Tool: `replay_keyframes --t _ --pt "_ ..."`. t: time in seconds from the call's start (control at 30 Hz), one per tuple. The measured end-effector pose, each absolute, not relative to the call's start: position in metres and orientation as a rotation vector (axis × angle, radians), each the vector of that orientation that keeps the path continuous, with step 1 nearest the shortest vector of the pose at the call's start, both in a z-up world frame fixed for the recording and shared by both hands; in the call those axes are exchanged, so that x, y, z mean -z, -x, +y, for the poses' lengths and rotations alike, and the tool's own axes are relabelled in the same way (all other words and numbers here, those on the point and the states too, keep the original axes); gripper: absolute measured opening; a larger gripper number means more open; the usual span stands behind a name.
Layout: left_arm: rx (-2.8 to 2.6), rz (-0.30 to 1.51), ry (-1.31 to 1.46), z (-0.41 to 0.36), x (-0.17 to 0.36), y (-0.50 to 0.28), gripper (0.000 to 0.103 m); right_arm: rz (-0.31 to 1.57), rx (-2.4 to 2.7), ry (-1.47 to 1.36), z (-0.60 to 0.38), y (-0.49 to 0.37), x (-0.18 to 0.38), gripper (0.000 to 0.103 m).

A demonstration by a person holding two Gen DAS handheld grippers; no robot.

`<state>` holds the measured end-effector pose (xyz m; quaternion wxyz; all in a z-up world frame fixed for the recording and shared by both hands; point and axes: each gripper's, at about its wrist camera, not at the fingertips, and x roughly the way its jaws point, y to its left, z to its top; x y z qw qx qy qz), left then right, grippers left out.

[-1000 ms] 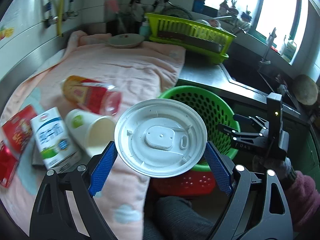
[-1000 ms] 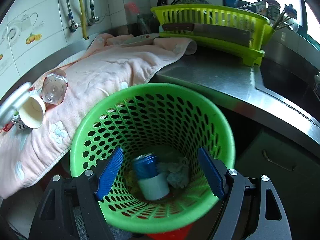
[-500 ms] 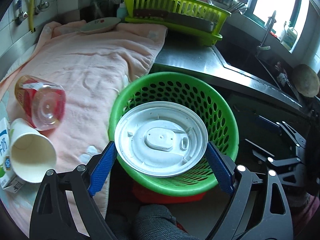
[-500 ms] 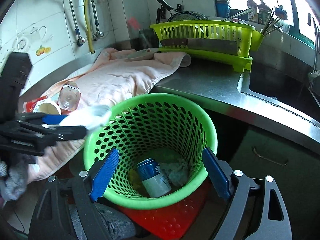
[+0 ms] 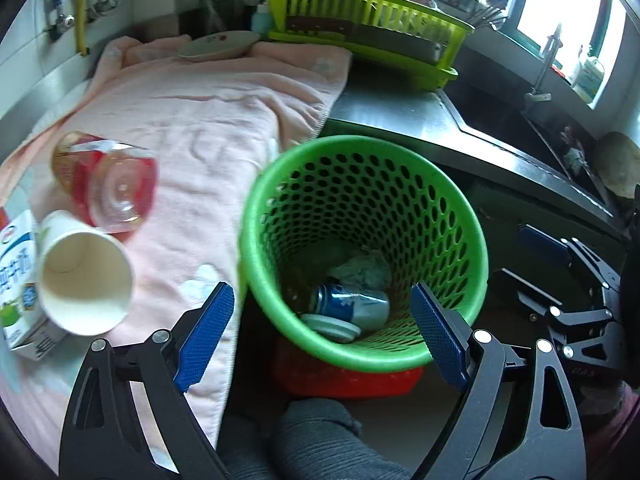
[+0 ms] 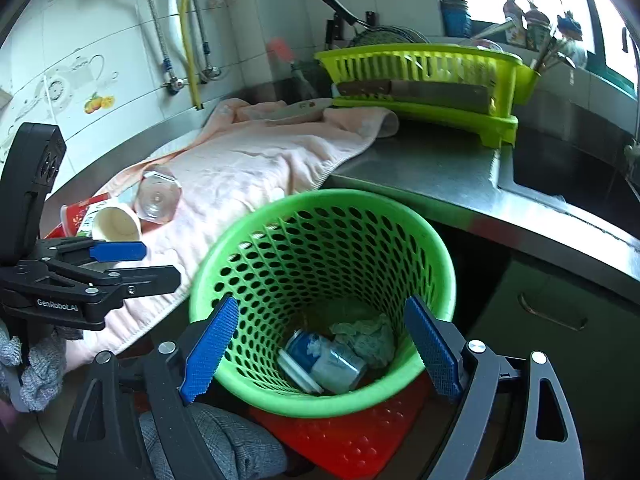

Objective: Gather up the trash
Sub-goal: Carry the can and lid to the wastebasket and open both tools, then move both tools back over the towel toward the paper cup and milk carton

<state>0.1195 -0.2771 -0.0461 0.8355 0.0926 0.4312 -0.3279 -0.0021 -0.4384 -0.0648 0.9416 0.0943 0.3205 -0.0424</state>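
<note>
Both wrist views look down, close, sharing green basket (image 5: 362,354) (image 6: 320,400).

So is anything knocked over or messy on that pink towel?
Yes. A paper cup and a clear bottle with a red label lie tipped on their sides on the pink towel, beside a milk carton. Nothing looks spilled.

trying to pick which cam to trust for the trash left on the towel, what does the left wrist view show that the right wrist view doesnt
Only the left wrist view shows the milk carton beside the paper cup, and the right tool at its right edge. Only the right wrist view shows the left tool, open and empty over the towel's edge, and the red wrapper behind the cup. Both show the green basket holding the blue can, white lid and crumpled tissue, the plastic bottle on the pink towel, and the dish rack.
</note>
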Motion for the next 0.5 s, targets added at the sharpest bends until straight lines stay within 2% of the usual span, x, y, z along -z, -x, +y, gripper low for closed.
replay_keyframes --t 0.5 --pt "0.348 0.819 -0.093 -0.144 -0.008 -0.150 0.088 0.625 -0.108 -0.127 -0.363 -0.032 0.035 0.082"
